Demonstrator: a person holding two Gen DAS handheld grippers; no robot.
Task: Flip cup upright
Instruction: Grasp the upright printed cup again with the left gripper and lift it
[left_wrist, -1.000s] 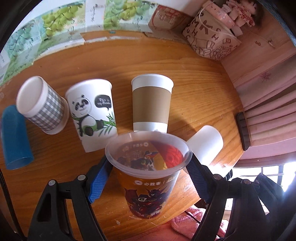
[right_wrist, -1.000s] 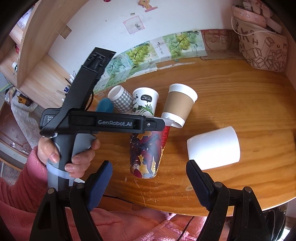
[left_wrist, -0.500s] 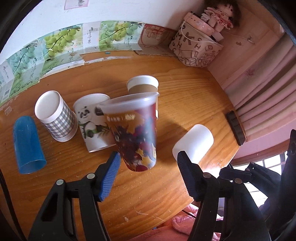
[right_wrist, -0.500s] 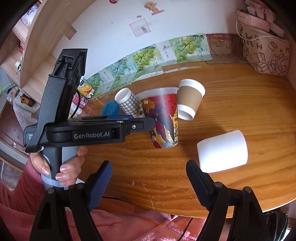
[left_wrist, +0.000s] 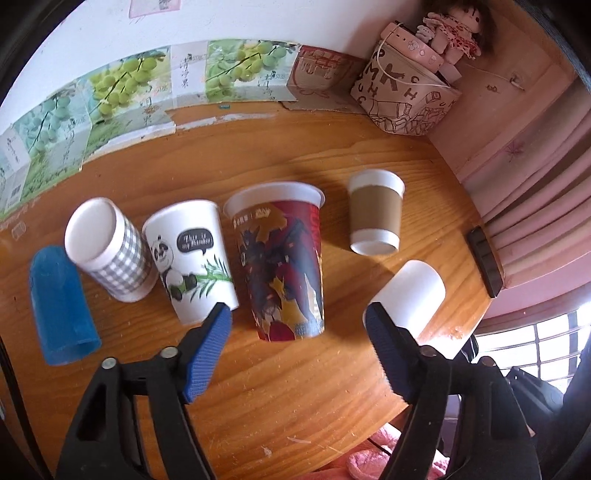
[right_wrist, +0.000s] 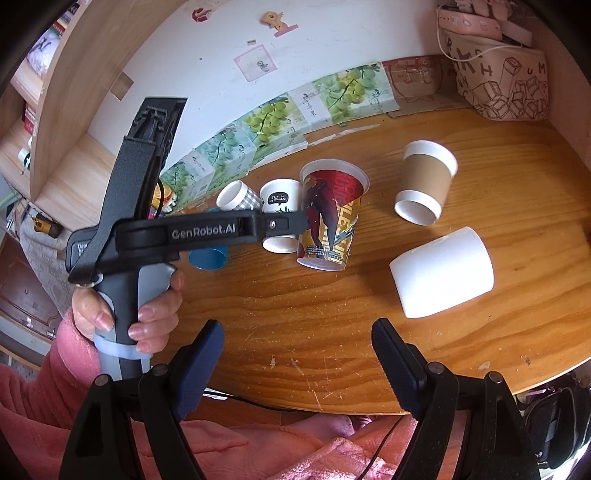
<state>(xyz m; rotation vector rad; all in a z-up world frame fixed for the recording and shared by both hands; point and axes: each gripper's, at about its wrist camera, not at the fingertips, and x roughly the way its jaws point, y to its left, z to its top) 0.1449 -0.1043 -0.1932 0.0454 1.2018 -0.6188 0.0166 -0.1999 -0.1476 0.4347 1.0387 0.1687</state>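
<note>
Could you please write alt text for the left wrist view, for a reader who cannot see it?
Open left tongs hover just short of an upright red cartoon-print cup on a wooden table. It stands in a row with checked, panda and brown-sleeved cups; a blue cup and a white cup lie on their sides.

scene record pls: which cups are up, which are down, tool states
upright: checked cup; panda cup; robot-print cup; brown-sleeve cup
lying on side: plain white cup; blue cup
left tool: open, empty, just short of the robot-print cup
right tool: open, empty, above the near table edge
row order, left wrist view: blue, checked, panda, robot-print, brown-sleeve
</note>
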